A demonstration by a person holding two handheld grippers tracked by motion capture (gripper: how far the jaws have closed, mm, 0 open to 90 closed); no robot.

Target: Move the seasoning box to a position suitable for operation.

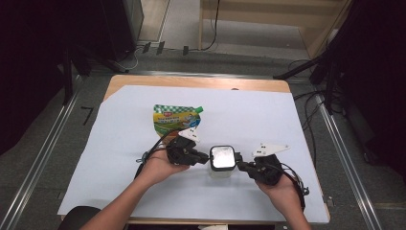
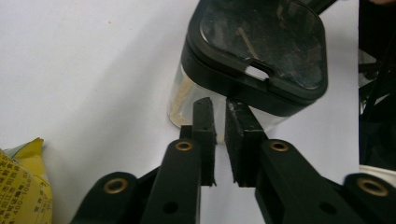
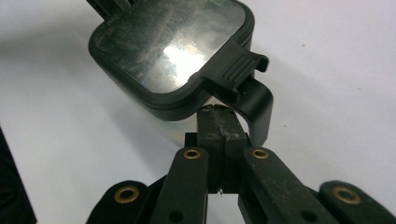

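Black ribbed latch [image 3: 240,70] faces right tool [image 3: 223,122]; pouch [image 1: 174,120] beyond.

Jar body [image 1: 221,171]: from the high view we see little of it, the black lid [image 1: 222,156] covering most.
Pouch [image 2: 21,186]: the left gripper view's edge cuts it; we cannot read its print.
Left claw [image 2: 218,116]: whether its tips touch the jar, we cannot tell.
Right claw [image 3: 223,122]: the lid's latch [image 3: 243,74] overhangs its tips.
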